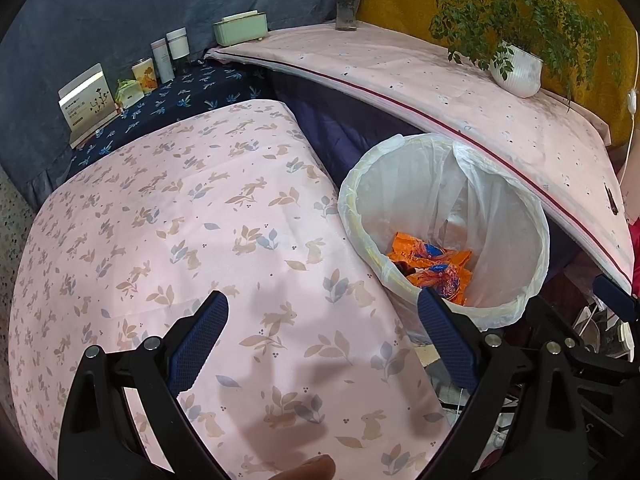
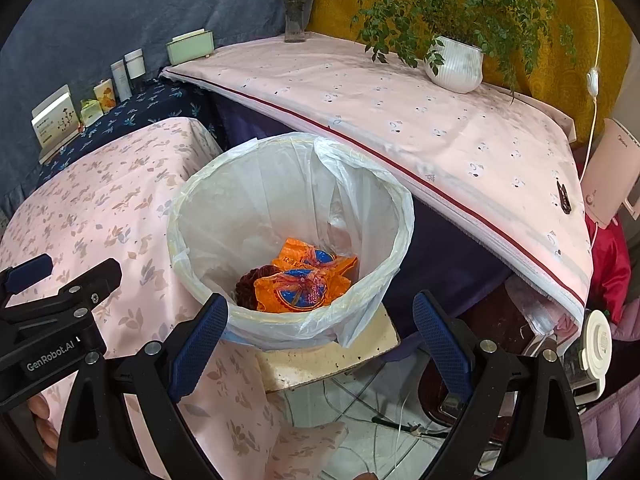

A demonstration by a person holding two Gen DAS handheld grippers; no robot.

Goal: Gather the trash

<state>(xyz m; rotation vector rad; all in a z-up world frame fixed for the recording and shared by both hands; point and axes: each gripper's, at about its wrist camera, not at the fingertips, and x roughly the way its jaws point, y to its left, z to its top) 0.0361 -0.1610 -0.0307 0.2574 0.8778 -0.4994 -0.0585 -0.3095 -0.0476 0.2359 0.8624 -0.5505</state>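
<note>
The pink rabbit-print surface [image 1: 192, 240] takes up most of the left wrist view, and the part of it in view carries no litter. Behind it runs a second pink-clothed surface [image 2: 400, 112] with a red stripe along its edge, carrying a potted plant [image 2: 454, 64] and a glass vase of flowers [image 2: 295, 20]; no trash shows there either.

Between the two stands the trash bin [image 2: 200, 216], lined with a translucent white bag and set on a small pale stool [image 2: 320, 360]. At its bottom lie the orange snack wrappers [image 2: 298, 284], with a dark reddish crumpled piece [image 2: 248, 284] beside them.

The left gripper [image 1: 322, 340] hovers over the rabbit-print cloth near the bin, fingers spread wide and holding nothing. The right gripper [image 2: 320, 340] hangs just above the bin's near rim, fingers likewise spread and empty.

Judging by this, the collecting looks largely done: the trash in sight is already in the bin. What remains, if anything, would lie outside these views, or be a matter of closing up the bag.
</note>
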